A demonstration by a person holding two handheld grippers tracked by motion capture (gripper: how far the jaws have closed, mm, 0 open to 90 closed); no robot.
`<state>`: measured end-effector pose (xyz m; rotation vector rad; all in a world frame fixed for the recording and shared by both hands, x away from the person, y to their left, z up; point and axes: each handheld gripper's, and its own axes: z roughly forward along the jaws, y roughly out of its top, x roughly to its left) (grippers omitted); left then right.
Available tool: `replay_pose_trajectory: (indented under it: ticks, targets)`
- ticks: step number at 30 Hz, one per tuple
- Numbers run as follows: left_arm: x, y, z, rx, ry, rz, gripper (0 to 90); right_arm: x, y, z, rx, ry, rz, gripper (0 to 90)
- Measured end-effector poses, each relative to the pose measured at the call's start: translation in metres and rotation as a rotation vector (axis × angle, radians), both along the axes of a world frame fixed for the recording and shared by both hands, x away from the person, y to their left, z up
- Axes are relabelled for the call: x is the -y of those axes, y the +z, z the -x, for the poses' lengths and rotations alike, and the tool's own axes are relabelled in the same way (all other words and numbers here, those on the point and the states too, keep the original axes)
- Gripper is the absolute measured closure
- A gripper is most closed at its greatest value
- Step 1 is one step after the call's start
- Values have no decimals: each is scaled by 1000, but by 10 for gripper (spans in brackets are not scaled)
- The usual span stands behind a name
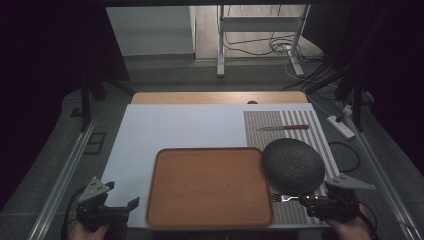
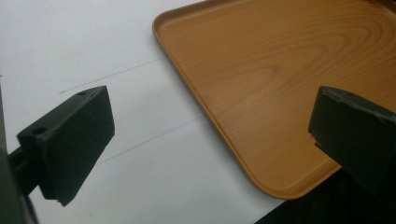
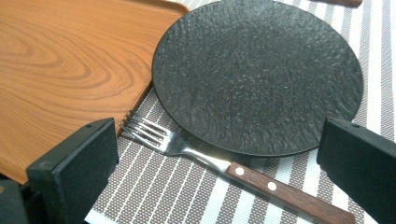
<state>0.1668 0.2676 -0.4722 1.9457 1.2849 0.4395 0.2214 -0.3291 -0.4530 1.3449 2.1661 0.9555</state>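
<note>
A wood-handled steel fork (image 3: pixel 224 165) lies on the striped woven placemat (image 3: pixel 187 196), between the spread jaws of the right tongs (image 3: pixel 219 158), which grip nothing. Its tines point toward the rounded wood-grain tray (image 3: pixel 65 70), and a round, pebble-textured black plate (image 3: pixel 257 74) sits just behind it. The left tongs (image 2: pixel 205 135) also stand open and empty over the white sheet (image 2: pixel 93 60) covering the bench, at the tray's near corner. A wood-handled knife (image 1: pixel 283 128) rests farther back on the placemat.
</note>
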Motion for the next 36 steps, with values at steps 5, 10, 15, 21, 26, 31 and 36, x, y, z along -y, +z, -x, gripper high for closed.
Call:
replay_pose_trajectory:
  ticks: [5, 10, 15, 21, 26, 31, 36]
  targets:
    - [-3, -1, -1, -16, 3, 24, 13, -2, 0, 0, -4, 8, 19, 0]
    - [-3, -1, -2, -23, 4, 30, 15, -2, -1, -1, -18, 10, 20, 0]
    - [-4, -1, -2, -26, 4, 31, 15, -3, -1, -1, -25, 15, 19, 0]
    - [-4, -1, -3, -33, 0, 34, 15, -2, -1, -2, -35, 19, 9, 0]
    - [-4, -1, -4, -37, 1, 37, 14, -3, -1, -2, -39, 34, 15, 0]
    - [-4, -1, -4, -40, 1, 37, 14, -4, -1, -3, -42, 50, 20, 0]
    - [-4, -1, -4, -42, 3, 40, 14, -7, 1, -3, -25, 64, 12, 0]
